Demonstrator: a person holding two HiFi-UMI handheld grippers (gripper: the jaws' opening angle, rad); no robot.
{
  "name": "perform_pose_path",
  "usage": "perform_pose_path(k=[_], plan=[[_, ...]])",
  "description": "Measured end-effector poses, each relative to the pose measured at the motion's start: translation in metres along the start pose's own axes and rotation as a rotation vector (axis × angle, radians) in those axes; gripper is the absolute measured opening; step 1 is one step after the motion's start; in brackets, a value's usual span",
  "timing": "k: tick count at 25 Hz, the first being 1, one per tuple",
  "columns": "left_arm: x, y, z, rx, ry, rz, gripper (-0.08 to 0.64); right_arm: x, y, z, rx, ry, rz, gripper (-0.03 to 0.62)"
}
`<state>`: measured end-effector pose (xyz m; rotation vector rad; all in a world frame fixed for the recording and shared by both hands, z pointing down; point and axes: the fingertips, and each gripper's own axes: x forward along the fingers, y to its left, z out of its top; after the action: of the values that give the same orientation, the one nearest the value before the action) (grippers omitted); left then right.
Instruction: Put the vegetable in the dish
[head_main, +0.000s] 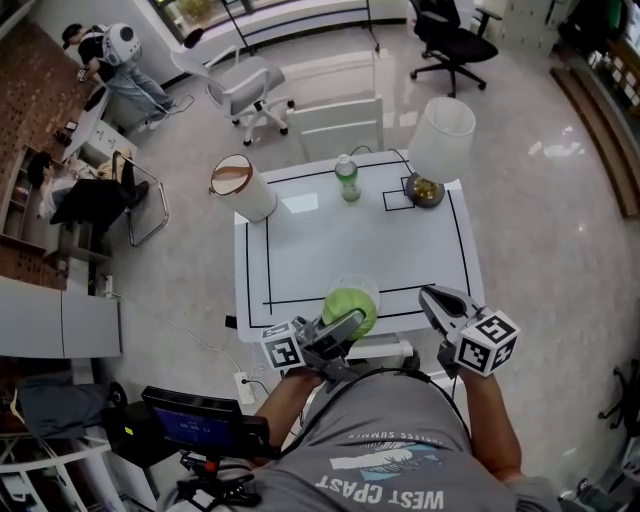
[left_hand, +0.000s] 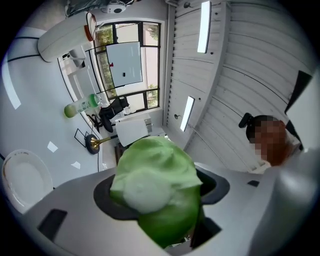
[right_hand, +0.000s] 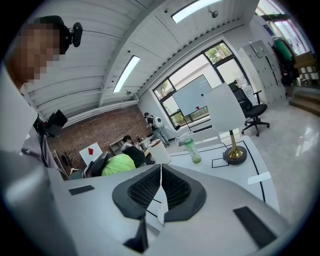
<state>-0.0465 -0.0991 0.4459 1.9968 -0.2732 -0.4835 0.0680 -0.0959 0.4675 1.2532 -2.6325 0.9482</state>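
A pale green leafy vegetable, like a small cabbage, sits between the jaws of my left gripper, which is shut on it over the table's near edge. In the left gripper view it fills the space between the jaws. A clear round dish lies on the white table just beyond the vegetable, which partly hides it in the head view. My right gripper is shut and empty, to the right of the dish at the near edge. The right gripper view also catches the vegetable at left.
A green-capped bottle and a lamp with a white shade on a brass base stand at the table's far side. A white cylinder lies at the far left corner. Office chairs stand beyond.
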Motion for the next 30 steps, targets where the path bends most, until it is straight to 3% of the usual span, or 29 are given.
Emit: perform_pose_path(k=[8,30], plan=[[0.014,-0.008,0.023,0.012,-0.036,-0.044,0.310,0.000,-0.008,0.024,-0.019,-0.028,-0.004,0.009],[-0.014,-0.012,0.044,0.027,-0.042,-0.083,0.310,0.010,0.008,0.023,-0.035,-0.070,-0.040,0.009]])
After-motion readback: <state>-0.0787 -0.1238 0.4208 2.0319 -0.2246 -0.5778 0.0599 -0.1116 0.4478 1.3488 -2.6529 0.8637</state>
